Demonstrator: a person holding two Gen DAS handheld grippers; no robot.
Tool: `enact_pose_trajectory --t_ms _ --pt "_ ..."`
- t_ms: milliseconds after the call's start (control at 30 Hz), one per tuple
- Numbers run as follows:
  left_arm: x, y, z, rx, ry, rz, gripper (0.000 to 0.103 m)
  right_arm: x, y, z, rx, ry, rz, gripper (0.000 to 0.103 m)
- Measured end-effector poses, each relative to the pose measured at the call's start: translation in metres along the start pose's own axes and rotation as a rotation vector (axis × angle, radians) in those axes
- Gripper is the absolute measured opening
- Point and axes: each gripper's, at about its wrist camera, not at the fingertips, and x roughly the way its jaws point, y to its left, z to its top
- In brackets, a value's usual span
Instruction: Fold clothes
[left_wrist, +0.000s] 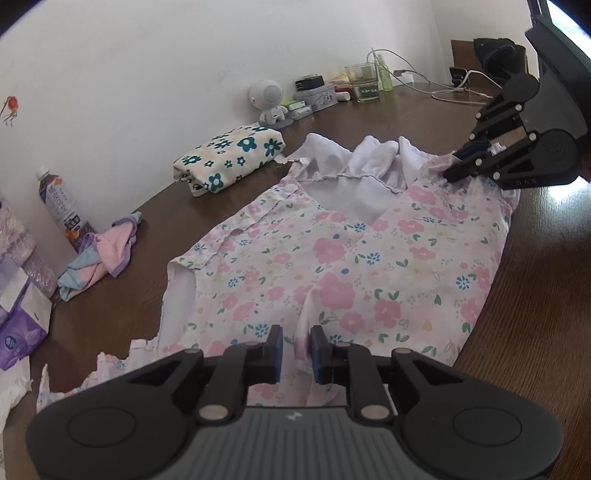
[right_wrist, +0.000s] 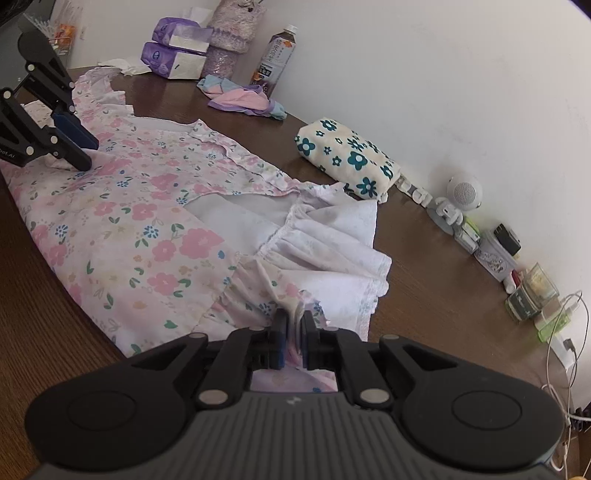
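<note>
I counted one pink flowered dress (left_wrist: 332, 258), one folded teal-flowered cloth (left_wrist: 229, 158), one crumpled pastel garment (left_wrist: 99, 254), one drink bottle (left_wrist: 61, 206), two purple tissue packs (right_wrist: 173, 51), one small white robot figure (left_wrist: 269, 101), and two claws (left_wrist: 295, 354).

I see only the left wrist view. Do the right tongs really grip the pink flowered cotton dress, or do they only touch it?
Observer: They grip it. The right tongs are shut on a bunched ruffled edge of the pink flowered cotton dress.
Operator: Is anything loose near them on their right side?
Observer: Yes. Thin white cables trail past the end of the brown wooden table, to the right of those tongs.
</note>
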Motion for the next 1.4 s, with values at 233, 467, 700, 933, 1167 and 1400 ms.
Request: enact_pose_trajectory --t_ms 233,467,700,933,1167,1400 --pt "-0.044 0.014 -0.008 -0.177 -0.135 0.081 0.044 -0.034 -0.017 -0.006 0.216 -0.104 -0.062 0.047" --pt "-0.044 -0.011 -0.005 -0.173 -0.160 -0.066 0.042 -0.066 0.013 0.015 0.338 -0.255 0.091 0.047" --pt "-0.019 -0.031 -0.017 -0.174 -0.090 -0.120 0.041 -0.030 0.080 0.039 0.264 -0.148 0.244 0.039" --pt "-0.019 -0.018 -0.028 -0.232 -0.099 -0.139 0.042 -0.022 0.083 0.025 0.275 -0.088 0.220 0.037" --pt "-0.019 -0.017 -0.031 -0.237 -0.109 -0.145 0.042 -0.025 0.059 0.006 0.333 -0.076 0.157 0.037" --pt "-0.019 -0.016 -0.032 -0.238 -0.110 -0.145 0.042 -0.030 0.035 -0.015 0.395 -0.070 0.108 0.032"
